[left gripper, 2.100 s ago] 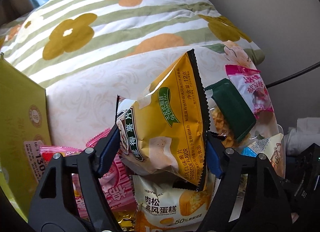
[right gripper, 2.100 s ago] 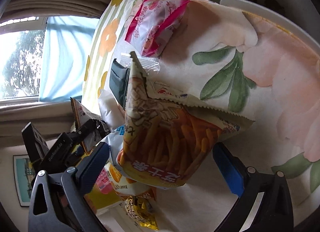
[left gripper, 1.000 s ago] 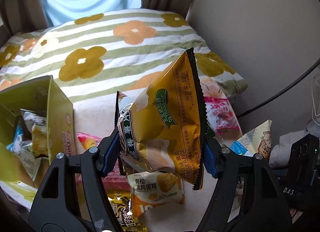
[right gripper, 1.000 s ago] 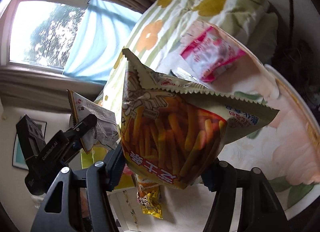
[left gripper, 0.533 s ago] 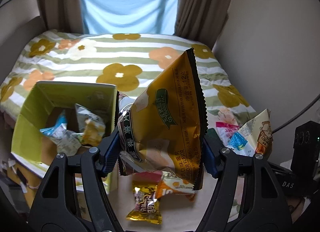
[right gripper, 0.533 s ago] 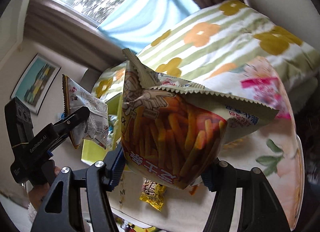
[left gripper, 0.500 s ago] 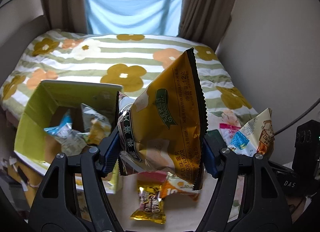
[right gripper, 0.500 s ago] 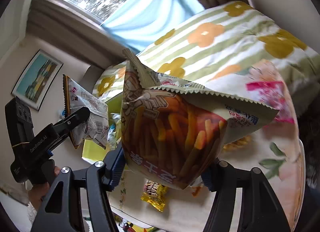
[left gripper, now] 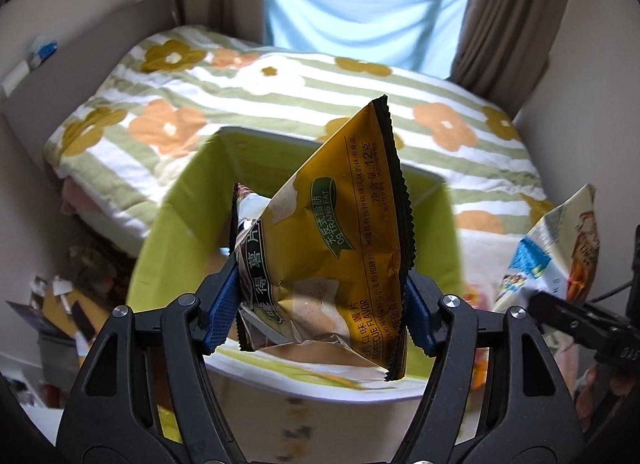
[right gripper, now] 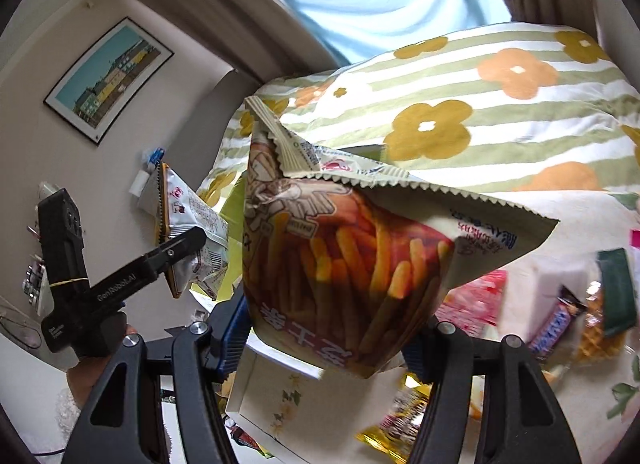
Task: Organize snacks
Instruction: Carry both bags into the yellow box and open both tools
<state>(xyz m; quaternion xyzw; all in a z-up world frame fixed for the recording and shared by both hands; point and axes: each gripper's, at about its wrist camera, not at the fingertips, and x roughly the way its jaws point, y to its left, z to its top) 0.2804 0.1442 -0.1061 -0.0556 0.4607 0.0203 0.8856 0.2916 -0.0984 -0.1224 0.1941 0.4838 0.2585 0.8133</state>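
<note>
Chip bag [left gripper: 328,264] — "BARBECUE FLAVOR"

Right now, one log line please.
left gripper: shut on yellow chip bag | right gripper: shut on fries bag | green box: below left gripper

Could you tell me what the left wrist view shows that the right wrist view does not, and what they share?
Only the left wrist view shows the green box from above, open behind the yellow chip bag in the left claw. Only the right wrist view shows the framed picture and loose snacks beyond the fries bag in the right claw. Both show the floral bedspread.
</note>
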